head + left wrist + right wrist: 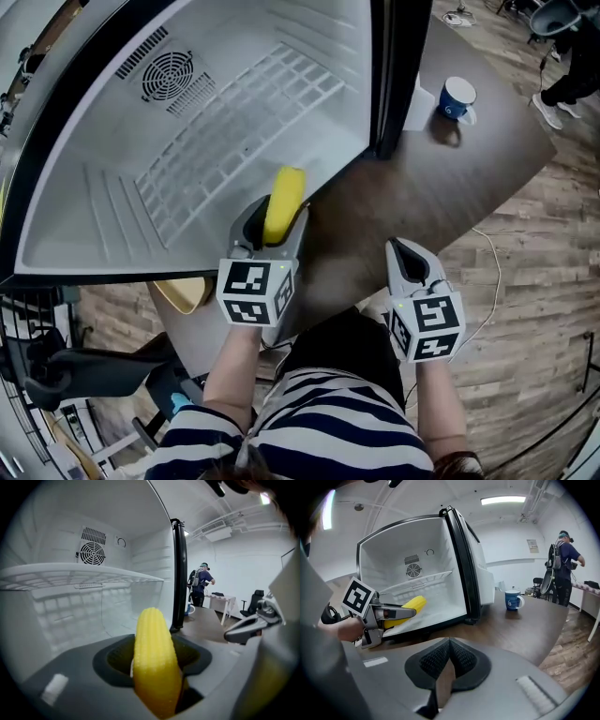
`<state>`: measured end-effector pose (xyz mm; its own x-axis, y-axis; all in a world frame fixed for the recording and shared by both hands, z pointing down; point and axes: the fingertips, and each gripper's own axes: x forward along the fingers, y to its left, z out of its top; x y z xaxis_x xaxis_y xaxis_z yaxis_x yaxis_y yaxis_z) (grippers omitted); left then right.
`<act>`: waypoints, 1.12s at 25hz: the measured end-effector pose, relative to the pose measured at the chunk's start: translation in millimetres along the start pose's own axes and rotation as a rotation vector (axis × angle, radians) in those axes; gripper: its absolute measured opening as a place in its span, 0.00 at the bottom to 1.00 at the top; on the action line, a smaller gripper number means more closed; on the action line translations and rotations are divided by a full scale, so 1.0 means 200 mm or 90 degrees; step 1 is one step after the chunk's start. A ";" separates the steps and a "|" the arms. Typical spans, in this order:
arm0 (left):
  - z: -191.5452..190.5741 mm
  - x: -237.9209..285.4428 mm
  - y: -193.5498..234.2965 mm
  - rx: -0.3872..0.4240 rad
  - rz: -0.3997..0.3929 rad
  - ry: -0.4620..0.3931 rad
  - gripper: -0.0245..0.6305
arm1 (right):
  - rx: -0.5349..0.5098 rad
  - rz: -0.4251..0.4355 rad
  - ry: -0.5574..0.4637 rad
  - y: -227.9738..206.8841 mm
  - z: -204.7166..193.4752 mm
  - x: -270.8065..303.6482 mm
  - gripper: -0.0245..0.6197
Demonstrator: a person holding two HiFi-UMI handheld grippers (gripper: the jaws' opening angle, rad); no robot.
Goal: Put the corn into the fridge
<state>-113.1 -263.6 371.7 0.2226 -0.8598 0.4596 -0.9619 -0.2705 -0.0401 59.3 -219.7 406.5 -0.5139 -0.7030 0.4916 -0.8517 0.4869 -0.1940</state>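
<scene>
Under the head camera, the left gripper (275, 217) is squeezing a yellow, plastic-looking corn cob (285, 195) btw its two jaws. The cob's free end is pointing forward and reaching just inside the opening of the small white fridge (84, 187), over its floor and below the white wire shelf (234, 122). Whether the corn cob is touching that floor, I cannot tell. The right gripper (405, 253) is hanging above the dark brown wooden table (469, 178), just beside the left one and outside the fridge. A blue ceramic mug (457, 97) is standing on the table, to the right of the fridge and well apart from both grippers.

Left gripper view: the jaws are pressing on the corn cob from both sides, approx. at its lower half, and the upper half is sticking out in front of them. The fridge interior is filling the left side, w/ a round fan grille (90, 552) on the back wall above the shelf. In the bkgd a person (200, 584) is standing next to a white desk (222, 603).

Right gripper view: the jaws are resting together, pads touching, w/ nothing btw them. Further on, the left gripper is holding the corn cob at the fridge's open front, under the shelf, and the mug is standing to the right on the table.
</scene>
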 end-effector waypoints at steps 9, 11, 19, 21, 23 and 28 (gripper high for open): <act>0.05 0.15 0.12 0.045 0.039 0.000 0.04 | -0.023 0.016 -0.007 0.00 0.12 0.24 0.03; 0.05 0.19 0.15 0.055 0.049 0.003 0.04 | -0.028 0.021 -0.005 0.01 0.13 0.28 0.03; 0.02 0.27 0.26 0.131 0.095 0.044 0.04 | -0.047 0.025 0.011 0.05 0.09 0.42 0.03; 0.01 0.28 0.28 0.134 0.100 0.052 0.04 | -0.047 0.020 0.013 0.04 0.08 0.44 0.03; 0.00 0.29 0.31 0.132 0.102 0.062 0.04 | -0.047 0.019 0.015 0.03 0.07 0.46 0.03; -0.02 0.34 0.33 0.151 0.104 0.082 0.04 | -0.055 0.016 0.020 0.04 0.05 0.48 0.03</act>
<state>-162.7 -337.8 403.1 0.0308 -0.8420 0.5385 -0.9163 -0.2390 -0.3212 3.3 -287.9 444.3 -0.5310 -0.6738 0.5139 -0.8254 0.5486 -0.1336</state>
